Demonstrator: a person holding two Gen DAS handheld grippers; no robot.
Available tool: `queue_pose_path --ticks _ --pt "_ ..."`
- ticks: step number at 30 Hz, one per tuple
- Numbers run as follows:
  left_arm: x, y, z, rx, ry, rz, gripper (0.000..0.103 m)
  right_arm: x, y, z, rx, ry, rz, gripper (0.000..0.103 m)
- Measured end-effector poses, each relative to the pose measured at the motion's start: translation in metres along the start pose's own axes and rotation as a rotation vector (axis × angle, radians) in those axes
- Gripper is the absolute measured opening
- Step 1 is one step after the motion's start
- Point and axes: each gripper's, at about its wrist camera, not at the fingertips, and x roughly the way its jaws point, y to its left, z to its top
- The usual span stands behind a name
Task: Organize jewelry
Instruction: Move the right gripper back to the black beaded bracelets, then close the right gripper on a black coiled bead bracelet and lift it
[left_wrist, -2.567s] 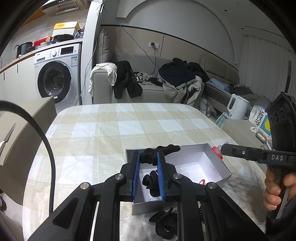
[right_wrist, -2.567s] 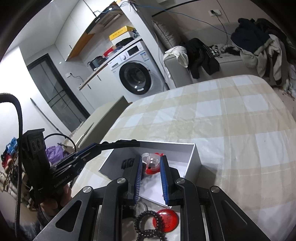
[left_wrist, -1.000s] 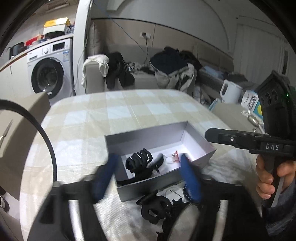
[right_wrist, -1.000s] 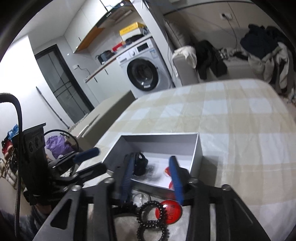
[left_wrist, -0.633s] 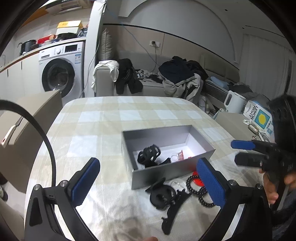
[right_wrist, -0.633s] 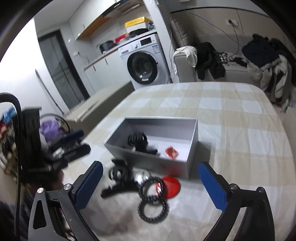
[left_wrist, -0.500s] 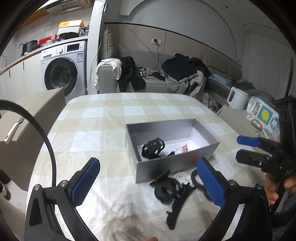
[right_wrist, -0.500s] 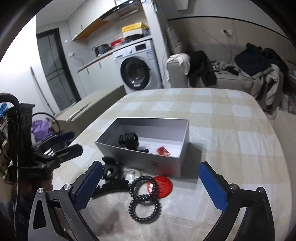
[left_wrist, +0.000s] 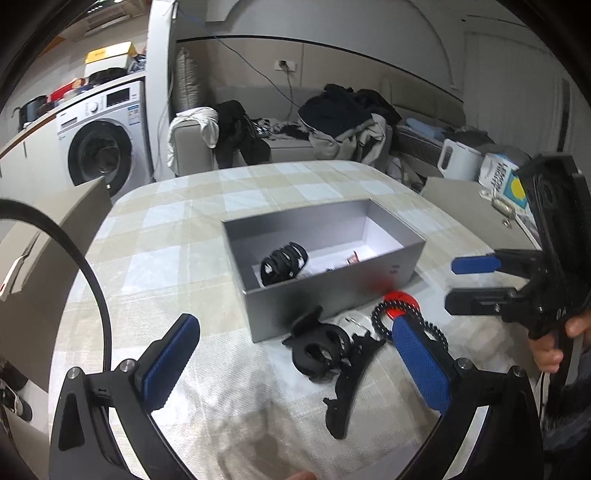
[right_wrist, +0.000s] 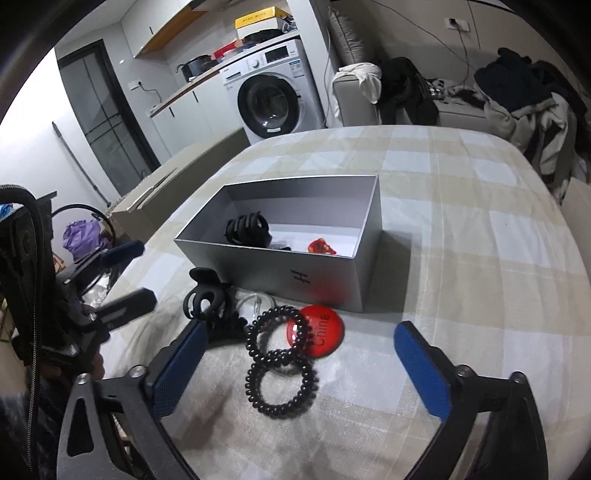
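An open grey box (left_wrist: 332, 291) (right_wrist: 295, 273) sits on the checked table and holds a black claw clip (left_wrist: 282, 262) (right_wrist: 247, 229) and a small red piece (right_wrist: 322, 246). In front of it lie another black claw clip (left_wrist: 317, 347) (right_wrist: 205, 295), a long black clip (left_wrist: 351, 384), two black coil hair ties (right_wrist: 277, 362) and a red round badge (right_wrist: 325, 332). My left gripper (left_wrist: 292, 322) is open above the loose clips, touching nothing. My right gripper (right_wrist: 301, 328) is wide apart with its jaws closing. The hair ties and badge lie between its fingers, untouched.
A washing machine (left_wrist: 99, 147) and a sofa piled with clothes (left_wrist: 332, 122) stand behind the table. A cardboard box (left_wrist: 44, 221) sits off the left edge. A white kettle (left_wrist: 458, 158) and a side table are to the right. A hand (left_wrist: 554, 347) holds the right gripper.
Both grippers were shut over the box, the left on a black clip, the right on the red piece. Both opened wide and drew back; clip and red piece now lie in the box.
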Motion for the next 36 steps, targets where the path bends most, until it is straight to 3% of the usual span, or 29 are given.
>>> queue_pose_path --ticks 2,4,5,14,22,27,36 --pt "0.002 -0.002 -0.002 0.009 0.007 0.000 0.102 0.004 0.001 -0.002 0.004 0.026 0.018 0.087" --pt "0.004 -0.004 -0.004 0.019 0.016 0.006 0.102 0.009 0.000 -0.003 0.016 0.055 0.049 0.065" --pt "0.005 -0.005 -0.005 0.022 0.022 0.010 0.102 0.012 0.000 -0.004 0.024 0.072 0.060 0.063" --pt "0.013 -0.005 -0.009 -0.011 0.061 0.008 0.102 0.015 -0.001 -0.008 0.045 0.092 0.125 0.051" --pt "0.017 -0.004 -0.013 -0.022 0.077 -0.005 0.102 0.022 0.006 -0.010 0.009 0.094 0.054 0.031" --pt "0.019 -0.004 -0.013 -0.025 0.086 -0.010 0.102 0.025 0.006 -0.010 0.010 0.085 0.016 0.031" --pt "0.023 0.003 -0.012 -0.057 0.103 -0.026 0.102 0.031 0.008 -0.012 -0.008 0.084 -0.024 0.020"
